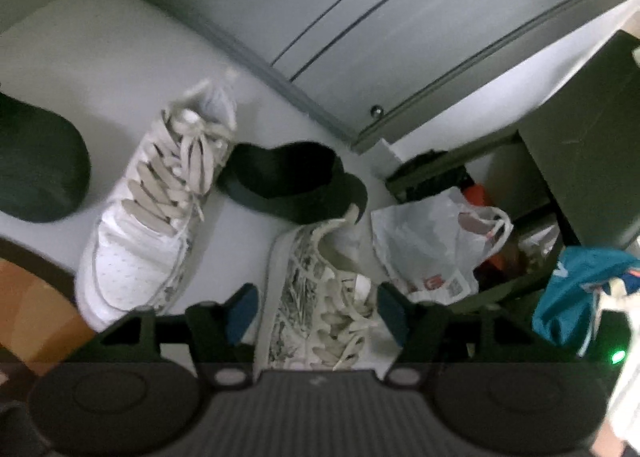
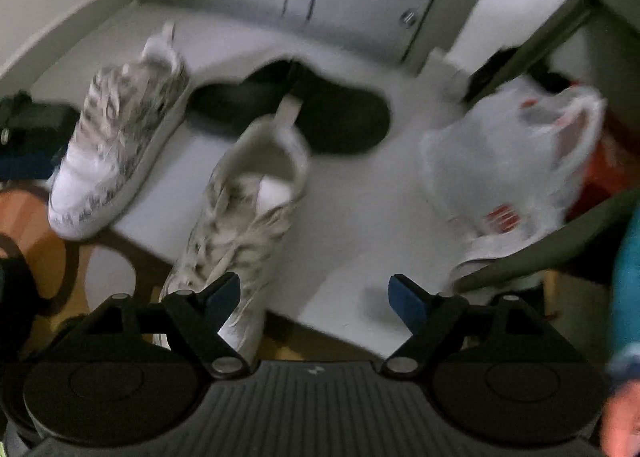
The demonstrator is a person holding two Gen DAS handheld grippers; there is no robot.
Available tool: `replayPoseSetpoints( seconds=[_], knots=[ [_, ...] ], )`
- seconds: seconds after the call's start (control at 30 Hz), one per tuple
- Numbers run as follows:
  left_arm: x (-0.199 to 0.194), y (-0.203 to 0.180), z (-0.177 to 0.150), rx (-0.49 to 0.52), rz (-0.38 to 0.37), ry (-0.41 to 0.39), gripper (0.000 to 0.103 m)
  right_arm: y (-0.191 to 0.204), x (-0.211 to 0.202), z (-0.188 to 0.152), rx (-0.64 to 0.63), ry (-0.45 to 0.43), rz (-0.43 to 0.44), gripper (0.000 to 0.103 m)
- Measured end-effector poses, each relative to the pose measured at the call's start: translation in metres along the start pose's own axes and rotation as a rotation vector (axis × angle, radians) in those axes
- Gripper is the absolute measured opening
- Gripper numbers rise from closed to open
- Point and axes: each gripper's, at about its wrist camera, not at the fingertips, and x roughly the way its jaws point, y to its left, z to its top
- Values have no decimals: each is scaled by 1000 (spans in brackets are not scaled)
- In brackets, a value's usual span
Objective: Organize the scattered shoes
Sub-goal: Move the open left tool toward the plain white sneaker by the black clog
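Right of both sets of jaws: white plastic bag [image 2: 508,161], contents unclear, orange showing behind it. Beyond the jaws, black slipper [image 1: 296,181] lies crosswise on the floor [image 1: 120,57], between both heels. Near sneaker [image 1: 320,297]: between the left gripper [image 1: 316,307] jaws, part open, pads not pressing; heel away. Far sneaker [image 1: 148,217]: left, roughly parallel. Right gripper [image 2: 316,299] jaws wide, empty.

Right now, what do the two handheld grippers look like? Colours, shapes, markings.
Both match: the left gripper and right gripper have black angled linkage fingers with silver pivot screws, blue pads at the tips, and a ribbed dark grey body flanked by two round black discs. A teal sleeve shows at the right-wrist view's edge.
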Motion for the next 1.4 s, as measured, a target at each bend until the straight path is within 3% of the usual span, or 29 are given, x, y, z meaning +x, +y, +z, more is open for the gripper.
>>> replayPoseSetpoints(
  seconds=[0.2,0.43,0.63,0.73,0.83,0.9,1.03,1.17,1.23,1.4],
  knots=[
    [-26,-17,-7,27,-8,-16,68,-4,-69,-4,-29,-83,-7,86],
    [-57,-11,-14,37,45,-23,68,8,-122,-22,-125,-87,33,86],
    [-92,19,-28,-46,101,-72,68,16,-136,-67,-153,-61,97,89],
    [-99,31,-39,-76,152,-85,68,27,-124,-70,-167,26,111,89],
    [-104,38,-50,-99,165,-100,68,40,-140,-60,-173,-47,206,90],
    [-107,37,-56,-50,197,-86,69,47,-150,-62,-185,-84,254,95],
    [-114,44,-57,-59,200,-106,69,62,-146,-68,-231,-32,255,95],
    [-117,54,-54,-78,221,-150,68,74,-156,-72,-274,-54,275,95],
    [-118,57,-52,-84,214,-166,67,75,-158,-74,-288,-61,270,95],
    [-116,66,-46,-98,200,-164,41,75,-157,-75,-288,-43,259,95]
  ],
)
